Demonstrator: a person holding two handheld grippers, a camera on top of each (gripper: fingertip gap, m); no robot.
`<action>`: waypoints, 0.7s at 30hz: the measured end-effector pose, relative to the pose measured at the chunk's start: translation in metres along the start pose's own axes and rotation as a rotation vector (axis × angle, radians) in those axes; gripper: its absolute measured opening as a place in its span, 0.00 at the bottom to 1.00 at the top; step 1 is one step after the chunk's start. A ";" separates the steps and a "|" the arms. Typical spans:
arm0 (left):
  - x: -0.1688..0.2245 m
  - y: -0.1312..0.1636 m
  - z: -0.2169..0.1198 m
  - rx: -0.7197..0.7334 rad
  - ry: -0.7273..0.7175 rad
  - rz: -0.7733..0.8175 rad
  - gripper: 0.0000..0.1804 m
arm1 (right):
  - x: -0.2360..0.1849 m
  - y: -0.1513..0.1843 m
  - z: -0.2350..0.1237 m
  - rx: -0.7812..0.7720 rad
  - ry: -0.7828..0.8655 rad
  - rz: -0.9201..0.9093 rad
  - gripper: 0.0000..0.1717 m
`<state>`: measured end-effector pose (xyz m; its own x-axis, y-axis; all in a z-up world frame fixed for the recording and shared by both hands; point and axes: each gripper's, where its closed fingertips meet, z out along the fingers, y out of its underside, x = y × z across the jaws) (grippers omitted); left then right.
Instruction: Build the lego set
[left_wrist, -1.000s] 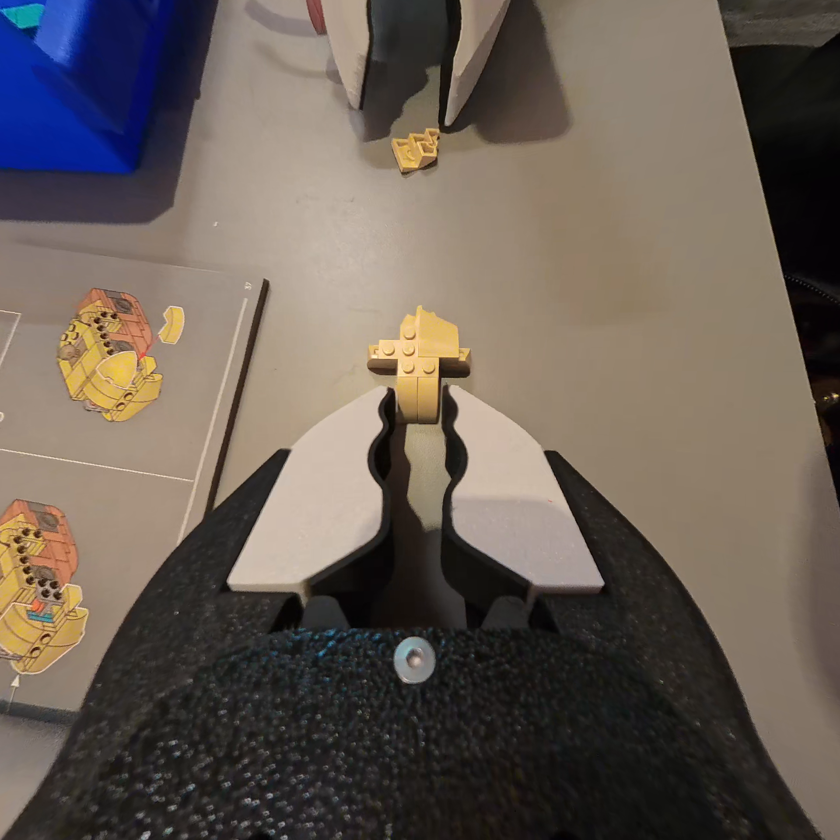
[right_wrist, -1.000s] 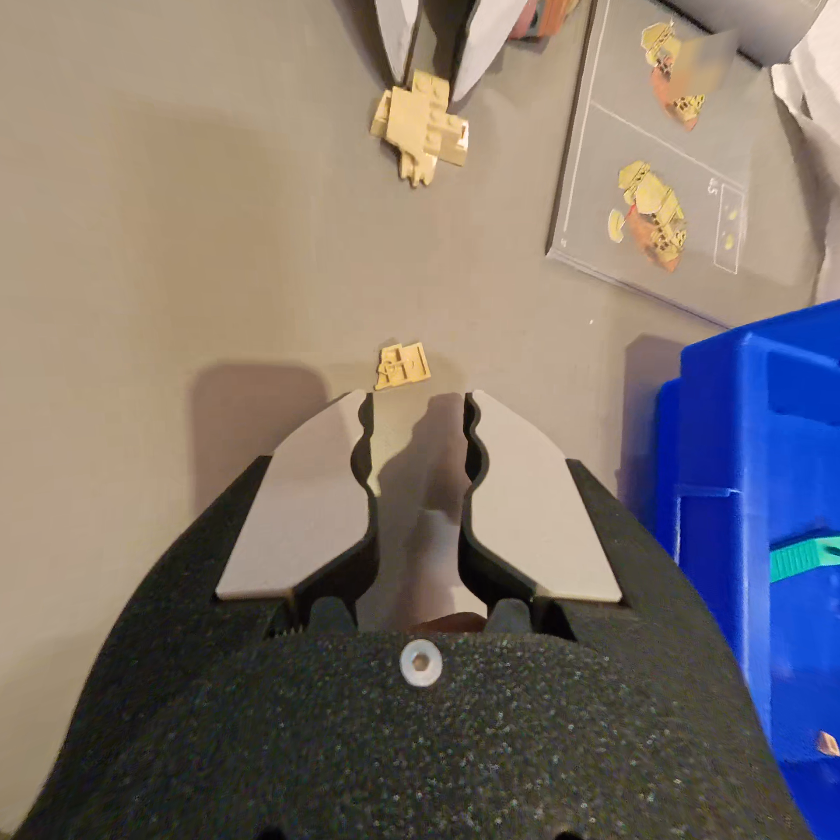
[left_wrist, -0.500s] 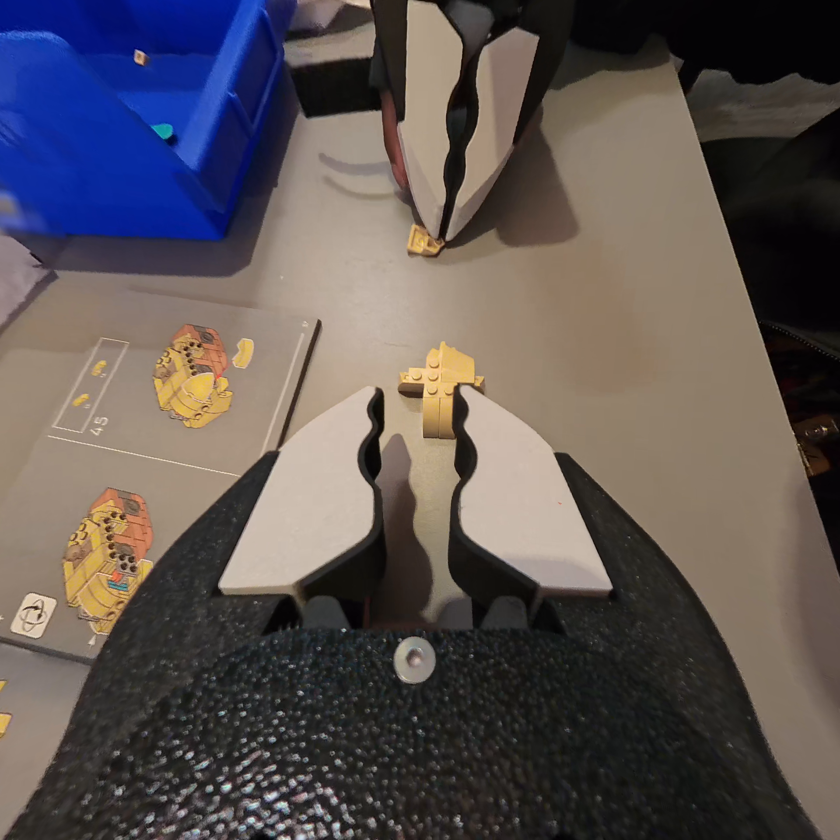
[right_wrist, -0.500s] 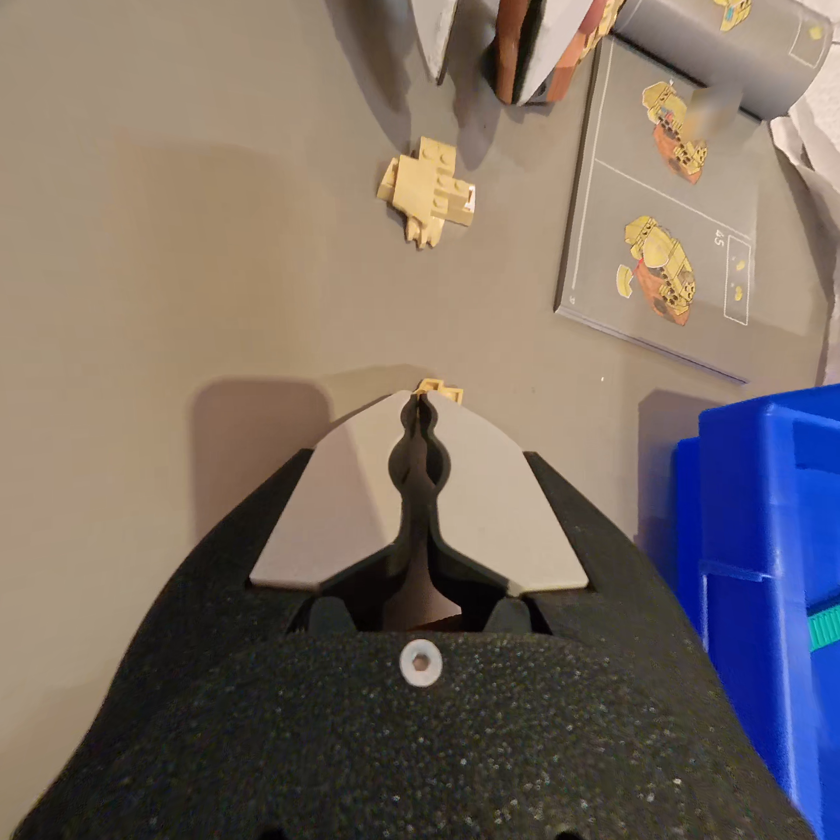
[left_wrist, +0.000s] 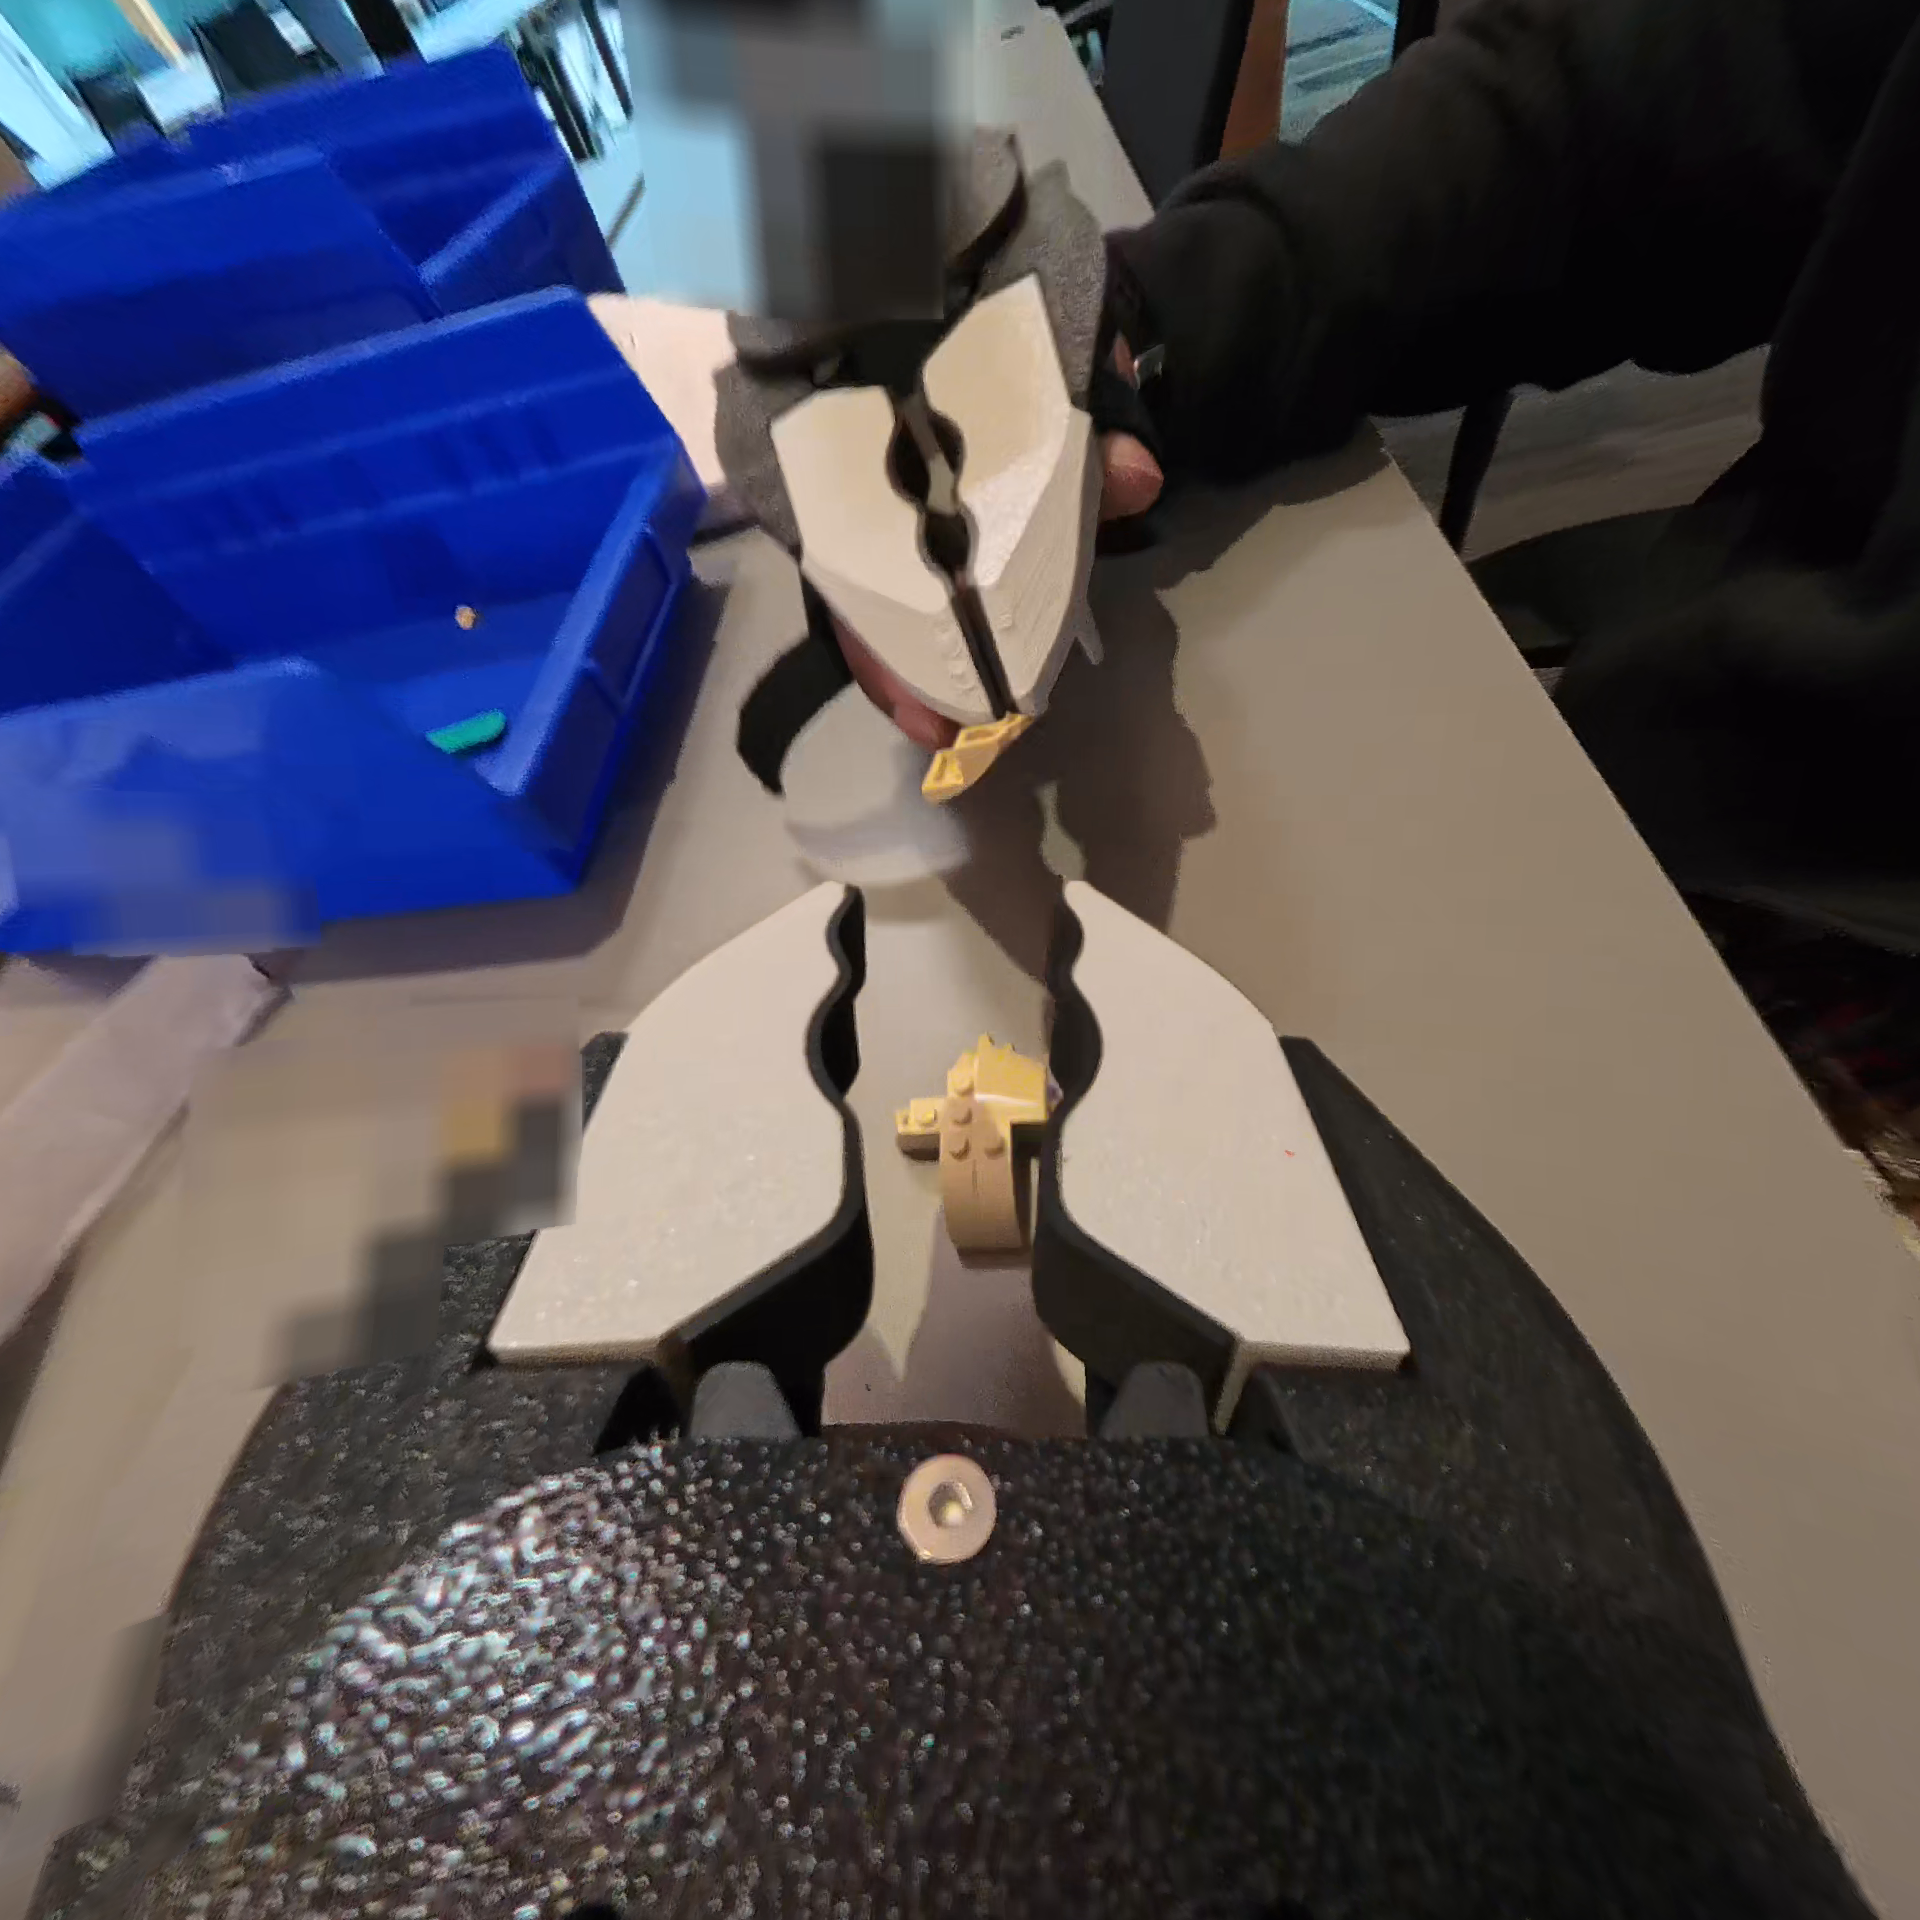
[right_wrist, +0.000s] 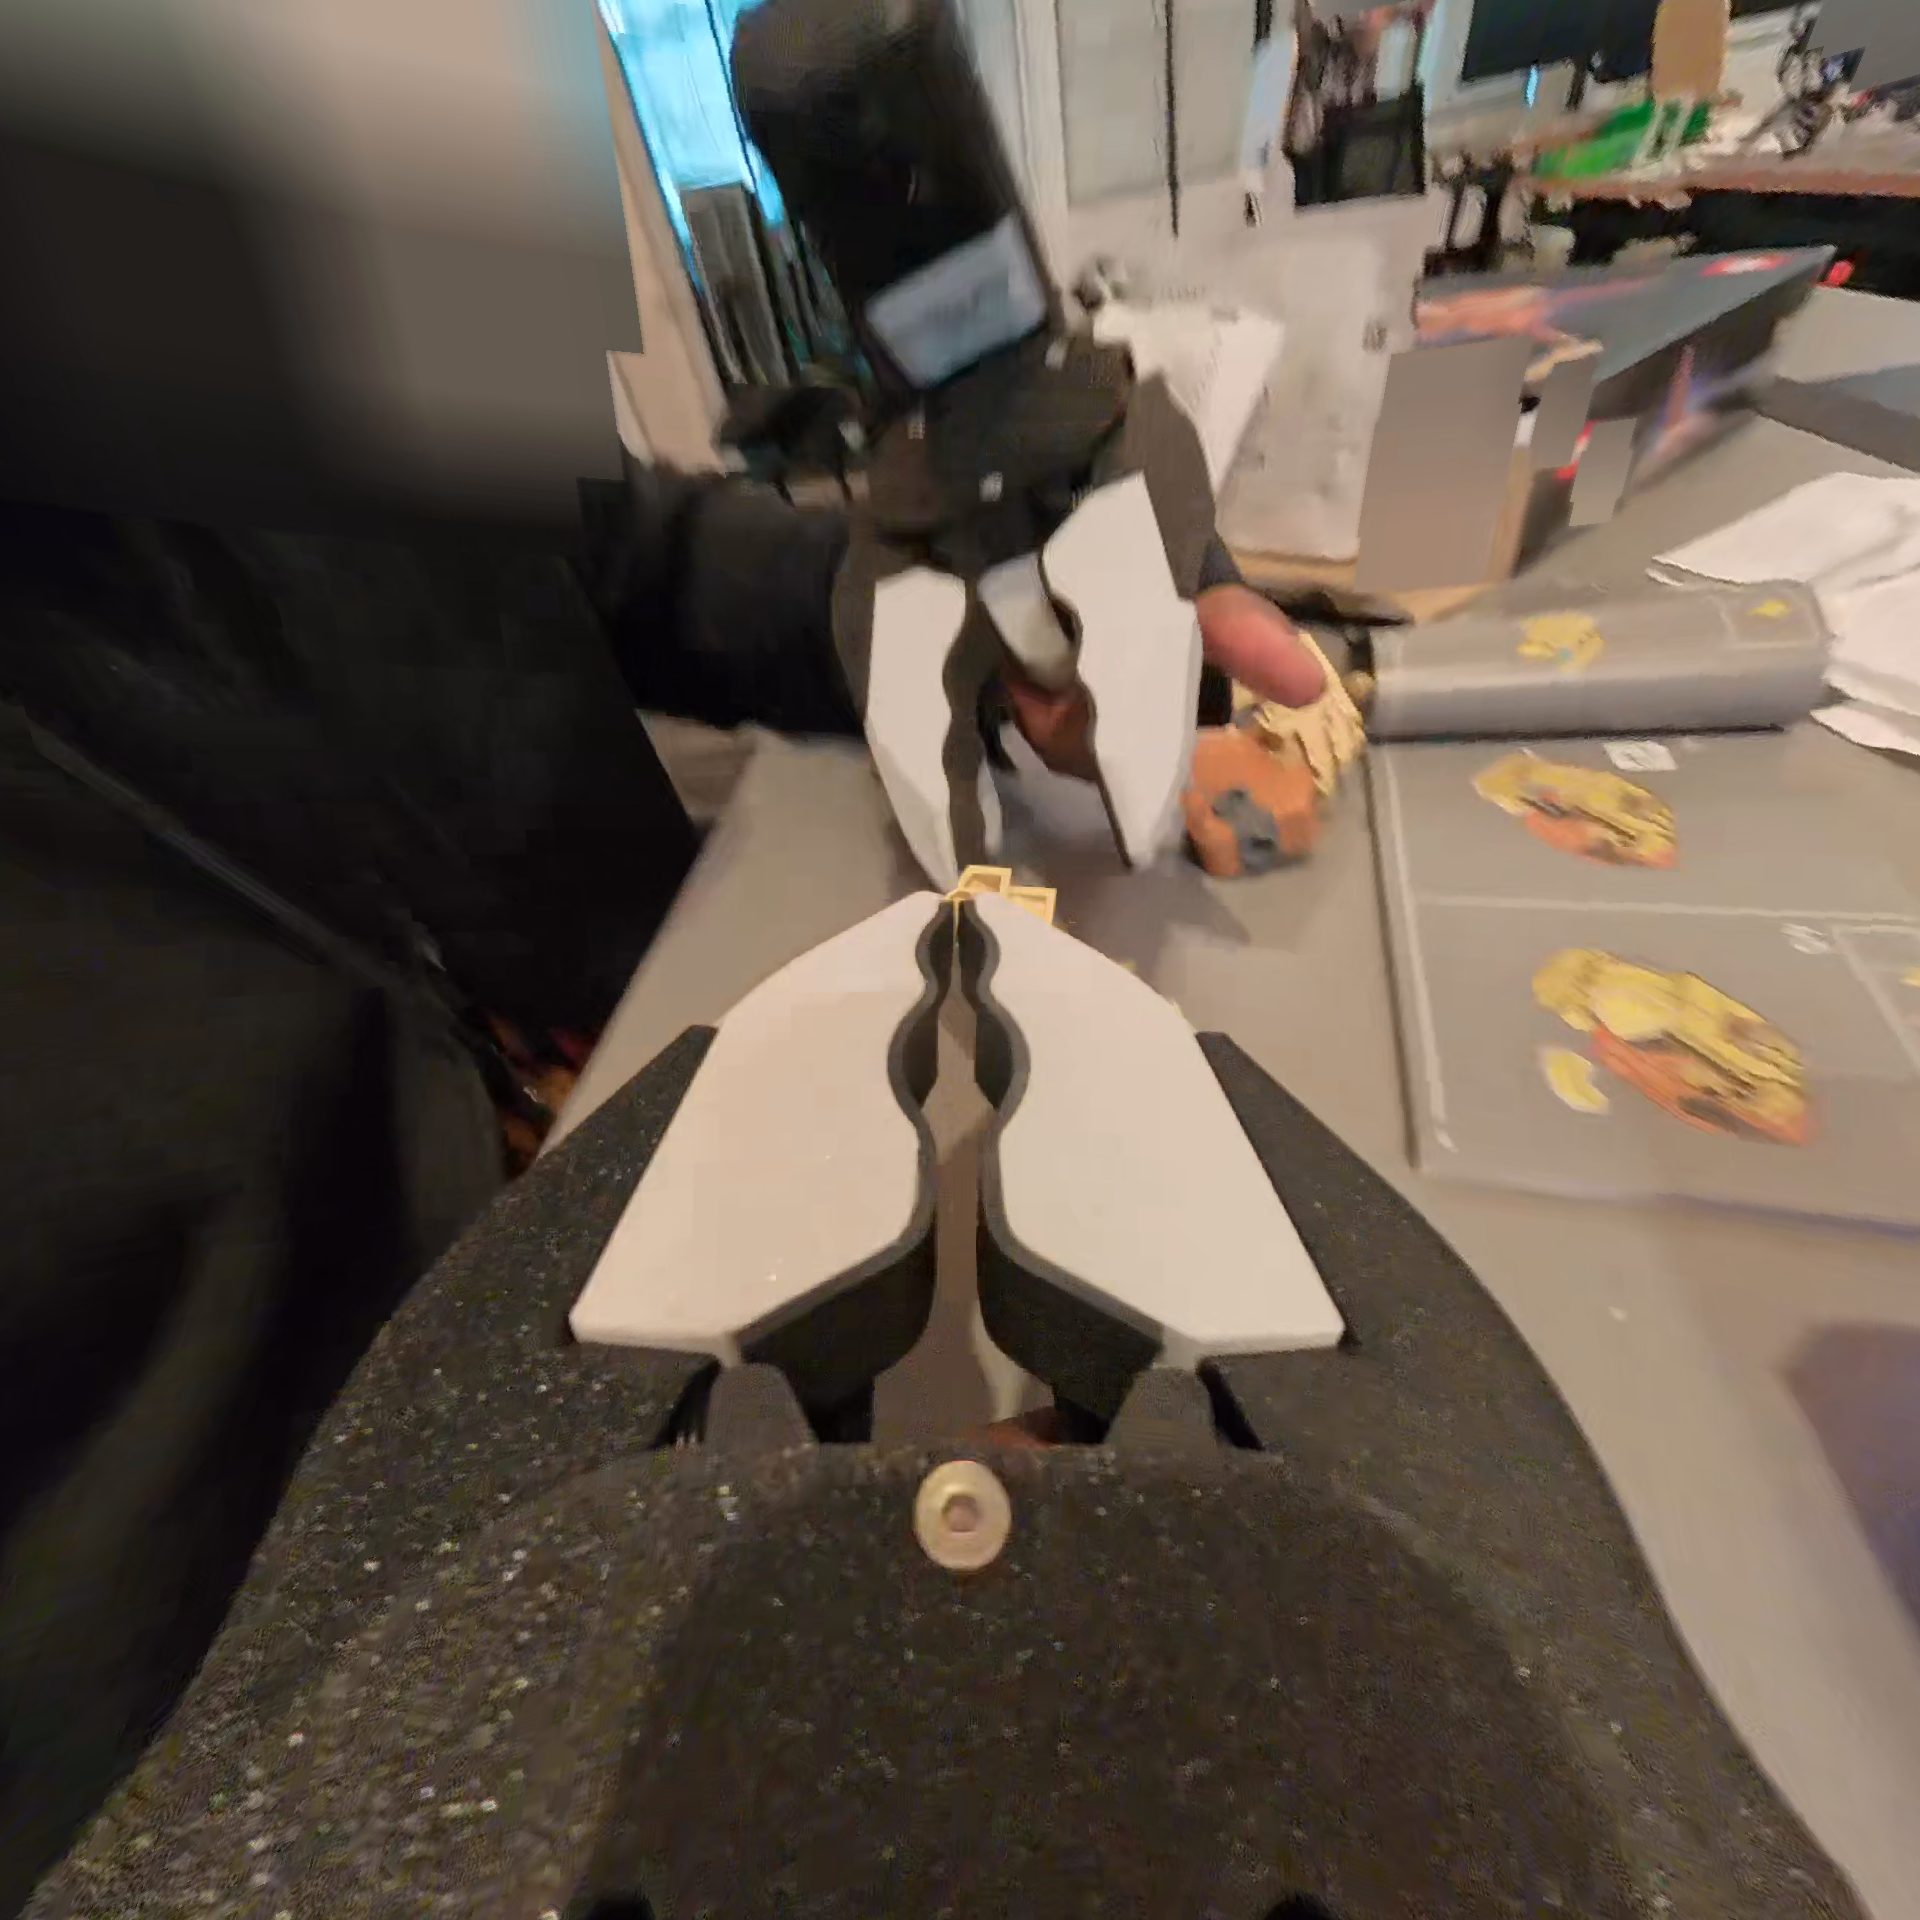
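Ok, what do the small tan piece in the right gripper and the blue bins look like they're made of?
Small tan brick piece, pinched at the right gripper's shut tips: looks like hard moulded plastic with a smooth finish, going by its crisp edges and hollow square recesses. Blue bins: likely rigid moulded plastic, uniformly coloured, with ribbed walls and a slight sheen.

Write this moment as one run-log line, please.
left gripper: open, above tan brick assembly | right gripper: shut on small tan piece, lifted
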<state>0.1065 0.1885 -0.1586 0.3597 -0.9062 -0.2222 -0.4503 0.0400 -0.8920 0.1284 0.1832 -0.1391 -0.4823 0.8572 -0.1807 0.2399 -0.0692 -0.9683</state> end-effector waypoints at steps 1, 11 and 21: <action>0.000 -0.003 0.002 0.012 -0.017 0.033 0.19 | -0.002 -0.006 0.003 0.054 -0.029 0.047 0.00; -0.004 -0.034 -0.002 0.232 -0.106 0.075 0.14 | -0.005 -0.034 0.008 0.289 -0.201 0.324 0.00; 0.005 -0.025 -0.002 0.182 0.041 -0.076 0.01 | 0.005 -0.030 0.005 0.267 -0.131 0.295 0.00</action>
<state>0.1177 0.1821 -0.1367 0.3521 -0.9256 -0.1388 -0.2670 0.0428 -0.9628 0.1145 0.1873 -0.1120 -0.5327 0.7098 -0.4608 0.1650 -0.4469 -0.8792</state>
